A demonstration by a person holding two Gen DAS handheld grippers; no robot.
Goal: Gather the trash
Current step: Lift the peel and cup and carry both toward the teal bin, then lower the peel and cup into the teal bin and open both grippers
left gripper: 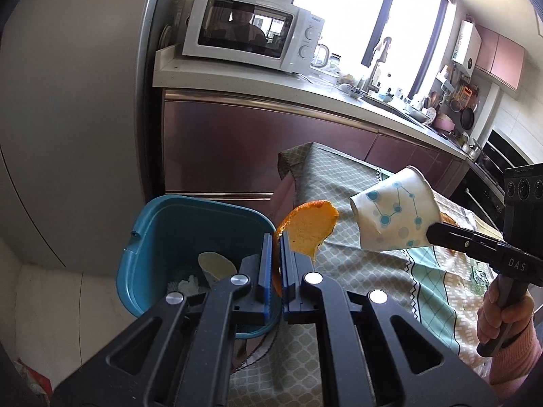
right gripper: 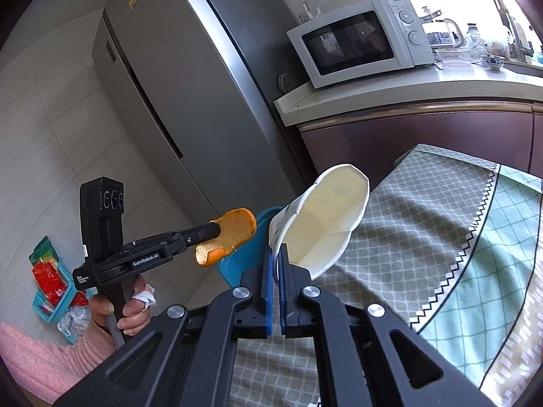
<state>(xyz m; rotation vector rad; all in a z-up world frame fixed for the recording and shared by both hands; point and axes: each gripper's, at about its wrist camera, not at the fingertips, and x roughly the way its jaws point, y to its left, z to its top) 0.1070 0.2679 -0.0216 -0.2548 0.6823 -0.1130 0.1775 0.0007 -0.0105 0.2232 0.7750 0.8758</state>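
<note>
My left gripper [left gripper: 276,254] is shut on a piece of orange peel [left gripper: 310,229], held in the air at the table's left edge beside the blue trash bin [left gripper: 149,237]. The bin stands on the floor and holds a paper cup and white scraps. My right gripper [right gripper: 275,264] is shut on the rim of a crushed white paper cup [right gripper: 325,224] with blue dots, above the tablecloth. From the left wrist the cup [left gripper: 395,217] hangs to the right of the peel. The right wrist view shows the peel [right gripper: 230,235] pinched in the left gripper [right gripper: 212,230], and the bin [right gripper: 251,244] behind it.
A table with a green patterned cloth [left gripper: 356,264] fills the right side. A steel fridge [right gripper: 176,95] stands left of a counter [left gripper: 258,78] with a white microwave [left gripper: 251,30]. A blue basket of packets [right gripper: 54,281] lies on the floor. A hand in a pink sleeve [right gripper: 44,356] holds each grip.
</note>
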